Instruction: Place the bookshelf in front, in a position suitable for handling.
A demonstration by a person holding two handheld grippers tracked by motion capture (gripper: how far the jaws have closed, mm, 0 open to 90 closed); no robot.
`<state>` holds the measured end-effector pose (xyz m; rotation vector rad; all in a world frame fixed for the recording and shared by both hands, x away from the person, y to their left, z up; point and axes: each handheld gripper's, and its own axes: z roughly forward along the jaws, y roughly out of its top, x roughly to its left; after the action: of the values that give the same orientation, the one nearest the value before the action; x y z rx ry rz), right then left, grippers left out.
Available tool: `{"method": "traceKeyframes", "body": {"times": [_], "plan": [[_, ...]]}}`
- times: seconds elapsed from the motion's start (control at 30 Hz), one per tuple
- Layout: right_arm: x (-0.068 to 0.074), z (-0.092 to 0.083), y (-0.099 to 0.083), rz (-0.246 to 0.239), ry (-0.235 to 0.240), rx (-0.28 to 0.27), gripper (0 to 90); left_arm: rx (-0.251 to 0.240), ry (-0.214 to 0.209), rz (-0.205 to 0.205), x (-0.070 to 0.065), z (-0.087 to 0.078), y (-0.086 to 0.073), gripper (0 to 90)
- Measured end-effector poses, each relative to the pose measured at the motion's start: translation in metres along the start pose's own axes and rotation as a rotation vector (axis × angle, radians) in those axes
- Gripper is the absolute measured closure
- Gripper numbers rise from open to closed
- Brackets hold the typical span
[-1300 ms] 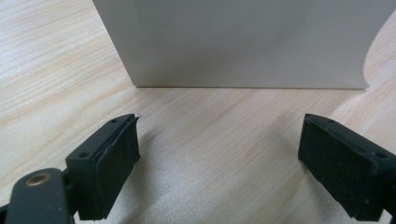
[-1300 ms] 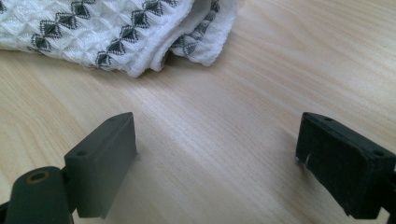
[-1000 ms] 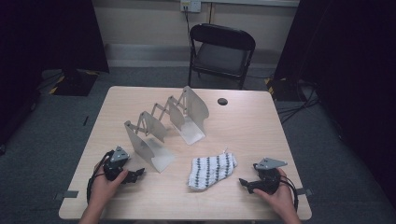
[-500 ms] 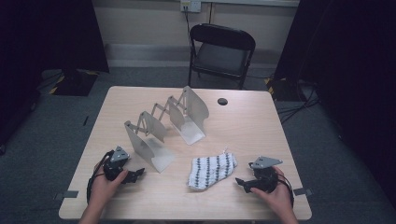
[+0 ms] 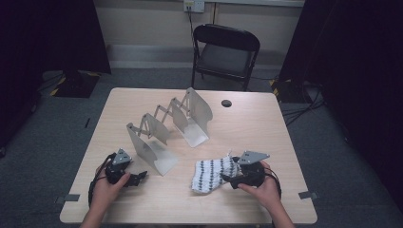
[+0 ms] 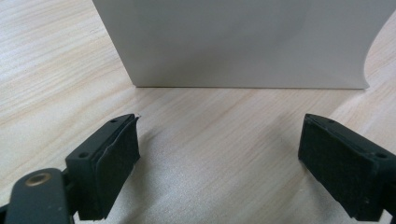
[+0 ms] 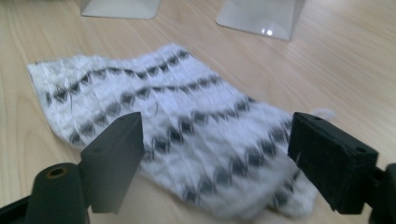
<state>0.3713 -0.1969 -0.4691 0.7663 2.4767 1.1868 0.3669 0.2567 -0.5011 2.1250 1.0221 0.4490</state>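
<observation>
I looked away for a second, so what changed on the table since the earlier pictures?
The right claw moved left up to the cloth, its jaws just closing a little, wide over the cloth without gripping it. The left claw, rack and cloth stayed put.

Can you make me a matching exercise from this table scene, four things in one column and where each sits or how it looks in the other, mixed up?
Things:
1. cloth
2. folding rack
3. chair
4. left gripper

Descriptions:
A. black, stands beyond the table's far edge
B. white with dark stripes, lies in front of the right gripper
C. open, aimed at a metal panel
D. metal panels joined by scissor links

Pairs: 1-B, 2-D, 3-A, 4-C
</observation>
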Motion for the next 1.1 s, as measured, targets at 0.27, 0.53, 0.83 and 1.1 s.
{"method": "traceKeyframes", "body": {"times": [0.27,0.53,0.83,1.1], "plan": [[-0.001,0.023,0.010,-0.063,0.055,0.074,20.6,0.000,0.000,0.000,0.000,0.000,0.000,12.0],[0.003,0.024,-0.004,-0.024,0.056,0.102,22.3,0.000,0.000,0.000,0.000,0.000,0.000,12.1],[0.004,0.017,-0.013,0.058,0.001,0.082,58.3,0.001,0.000,0.004,0.000,0.000,0.000,12.0],[0.000,0.012,-0.011,0.146,-0.048,0.094,73.9,0.000,0.000,0.000,0.000,0.000,0.000,12.0]]}}
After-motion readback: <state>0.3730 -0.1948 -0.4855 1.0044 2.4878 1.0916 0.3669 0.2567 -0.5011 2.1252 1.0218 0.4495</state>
